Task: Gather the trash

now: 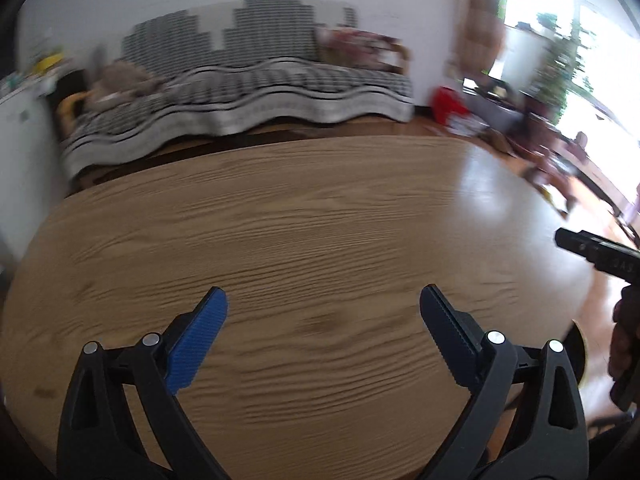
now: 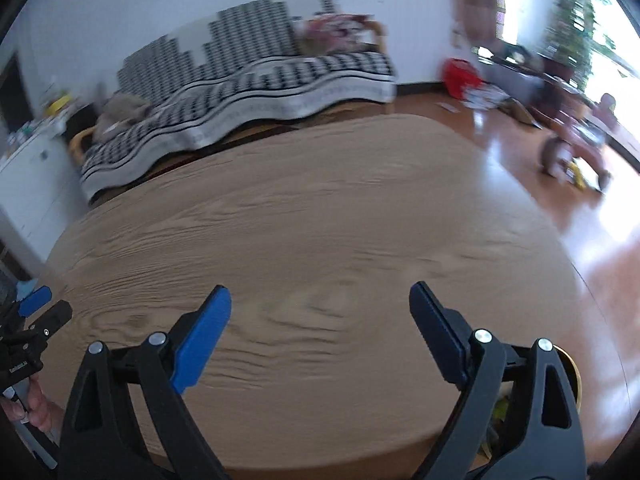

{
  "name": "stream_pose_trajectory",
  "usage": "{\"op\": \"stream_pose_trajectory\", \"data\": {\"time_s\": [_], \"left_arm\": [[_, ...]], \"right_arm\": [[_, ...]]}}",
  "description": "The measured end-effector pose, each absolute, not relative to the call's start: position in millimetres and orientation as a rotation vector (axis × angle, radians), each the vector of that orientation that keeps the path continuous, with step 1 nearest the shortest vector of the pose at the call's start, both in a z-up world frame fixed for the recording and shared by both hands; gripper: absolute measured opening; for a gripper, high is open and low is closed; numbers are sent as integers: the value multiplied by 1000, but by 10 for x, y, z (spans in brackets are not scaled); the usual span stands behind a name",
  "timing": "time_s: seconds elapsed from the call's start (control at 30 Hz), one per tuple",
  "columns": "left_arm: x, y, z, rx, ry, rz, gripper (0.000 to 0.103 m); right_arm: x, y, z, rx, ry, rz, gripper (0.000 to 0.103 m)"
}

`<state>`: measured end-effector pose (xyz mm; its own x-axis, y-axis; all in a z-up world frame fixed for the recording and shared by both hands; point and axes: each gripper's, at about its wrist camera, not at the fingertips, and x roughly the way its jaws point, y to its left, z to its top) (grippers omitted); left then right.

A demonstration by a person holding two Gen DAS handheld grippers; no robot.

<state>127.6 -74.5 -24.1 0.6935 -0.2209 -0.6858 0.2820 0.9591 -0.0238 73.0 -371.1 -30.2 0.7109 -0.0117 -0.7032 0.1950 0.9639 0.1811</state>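
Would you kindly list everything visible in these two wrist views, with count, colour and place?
table: one, light wood grain, under both grippers, its visible top bare
sofa: one, under a black-and-white patterned cover, against the white wall behind the table
red thing: one, on the floor right of the sofa, too blurred to name
cabinet: one, white, far left, small clutter on top
plants: green, by the bright window, right
round yellow-rimmed container: one, by the table's right edge, mostly hidden
left gripper: black with blue pads, open, empty
right gripper: black with blue pads, open, empty
hand: one, lower left of the right wrist view
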Motion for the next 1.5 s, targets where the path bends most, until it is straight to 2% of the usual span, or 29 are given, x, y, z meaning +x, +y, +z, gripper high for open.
{"op": "stream_pose_trajectory", "data": {"time_s": [0.2, 0.4, 1.5], "left_arm": [[1332, 42, -244, 24, 753, -131, 94], [1435, 408, -297, -41, 771, -55, 94], [1409, 130, -251, 13, 747, -82, 94]], "right_arm": [[1081, -2939, -351, 153, 793, -23, 87], [1168, -2626, -422, 107, 809, -2, 87], [953, -2948, -392, 127, 811, -29, 87]]}}
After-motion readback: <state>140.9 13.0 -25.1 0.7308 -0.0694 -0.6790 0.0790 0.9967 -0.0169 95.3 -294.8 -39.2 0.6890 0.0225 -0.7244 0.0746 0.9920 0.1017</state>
